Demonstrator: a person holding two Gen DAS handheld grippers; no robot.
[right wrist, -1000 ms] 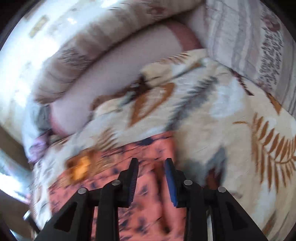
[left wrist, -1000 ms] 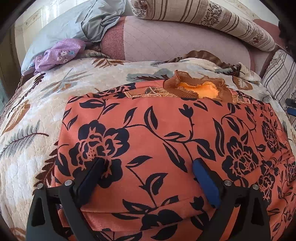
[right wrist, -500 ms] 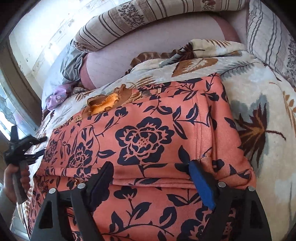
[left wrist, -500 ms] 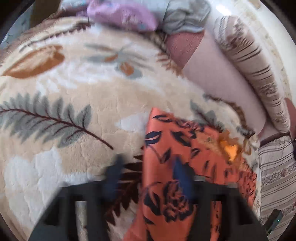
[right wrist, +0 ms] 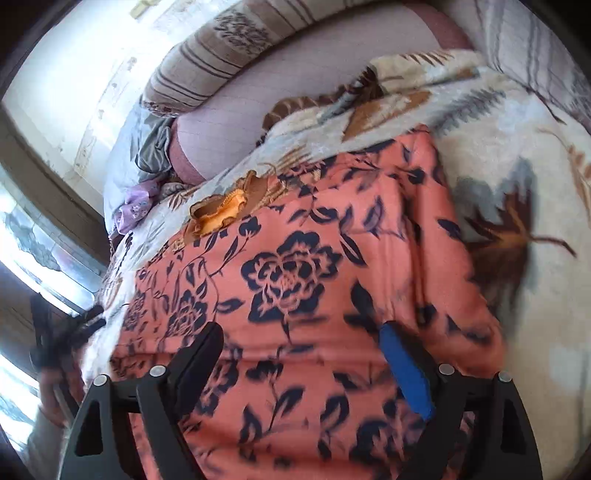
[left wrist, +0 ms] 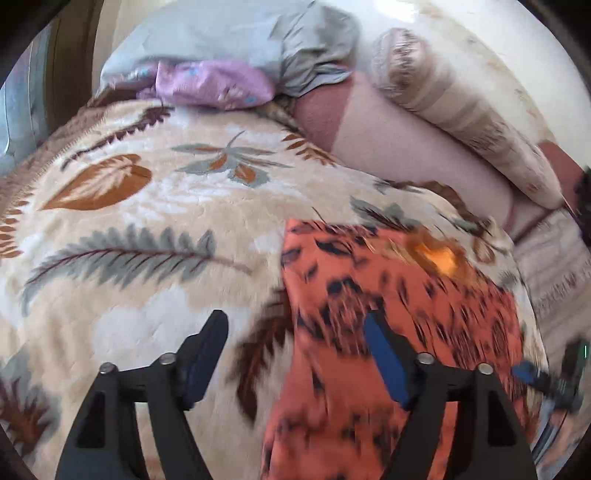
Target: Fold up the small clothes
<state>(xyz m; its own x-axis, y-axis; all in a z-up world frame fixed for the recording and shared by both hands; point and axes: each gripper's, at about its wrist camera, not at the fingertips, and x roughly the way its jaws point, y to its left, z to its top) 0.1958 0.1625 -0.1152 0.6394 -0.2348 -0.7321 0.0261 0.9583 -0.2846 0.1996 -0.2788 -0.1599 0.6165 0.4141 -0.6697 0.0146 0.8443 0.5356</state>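
An orange garment with a dark floral print point(right wrist: 306, 280) lies spread on the leaf-patterned blanket point(left wrist: 155, 221), its brown and orange ruffled collar point(right wrist: 221, 210) at the far end. In the left wrist view the garment point(left wrist: 388, 302) is blurred, lying to the right. My left gripper point(left wrist: 295, 332) is open and empty above the garment's left edge; one finger is over the blanket, the other over the cloth. My right gripper point(right wrist: 301, 343) is open and empty above the near part of the garment. The left gripper also shows in the right wrist view point(right wrist: 70, 325), at the far left.
A pink bolster point(left wrist: 406, 147) and a striped pillow point(left wrist: 461, 110) lie along the far side of the bed. A grey cloth point(left wrist: 240, 33) and a purple cloth point(left wrist: 214, 83) are piled at the far left corner. A window point(right wrist: 33, 240) is to the left.
The left gripper swung off the middle of the garment to its left edge and stays open. The right gripper opened wide from a narrow gap and moved over the garment.
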